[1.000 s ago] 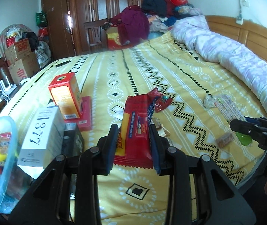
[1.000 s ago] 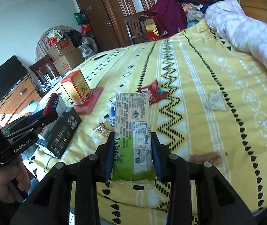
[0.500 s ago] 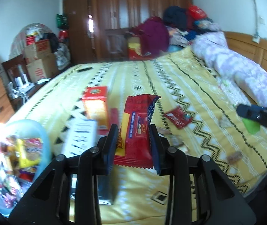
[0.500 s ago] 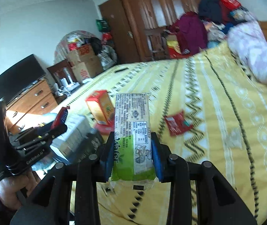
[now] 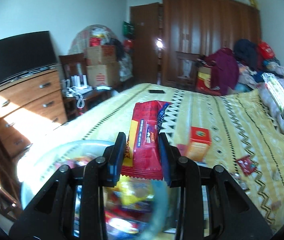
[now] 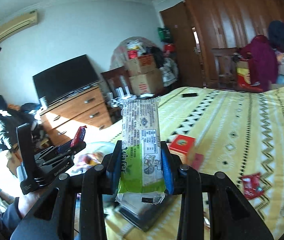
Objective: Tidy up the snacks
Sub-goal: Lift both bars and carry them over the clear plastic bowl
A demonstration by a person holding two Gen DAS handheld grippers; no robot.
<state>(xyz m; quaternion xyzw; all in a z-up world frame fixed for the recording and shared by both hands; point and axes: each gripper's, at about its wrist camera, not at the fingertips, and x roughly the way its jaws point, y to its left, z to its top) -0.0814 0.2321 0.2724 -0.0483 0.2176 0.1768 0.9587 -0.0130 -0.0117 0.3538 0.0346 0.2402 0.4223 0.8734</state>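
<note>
My left gripper (image 5: 142, 154) is shut on a red milk wafer pack (image 5: 146, 138) and holds it in the air just above a clear blue-rimmed tub (image 5: 70, 152) of snacks at the bed's left edge. My right gripper (image 6: 142, 160) is shut on a green and white wafer pack (image 6: 142, 150), lifted over the bed near the same tub (image 6: 96, 150). The left gripper also shows in the right wrist view (image 6: 62, 154), to the left.
An orange-red box (image 5: 199, 144) stands on the yellow bedspread (image 5: 231, 124) by a flat red pack. A small red wrapper (image 5: 245, 165) and loose snack bits lie to the right. A dark box (image 6: 142, 216) lies under my right gripper. A dresser (image 5: 26, 108) stands left.
Both grippers have swung left and tilted up with their packs. The snack tub now lies right under the left gripper, and the dresser and television have come into view.
</note>
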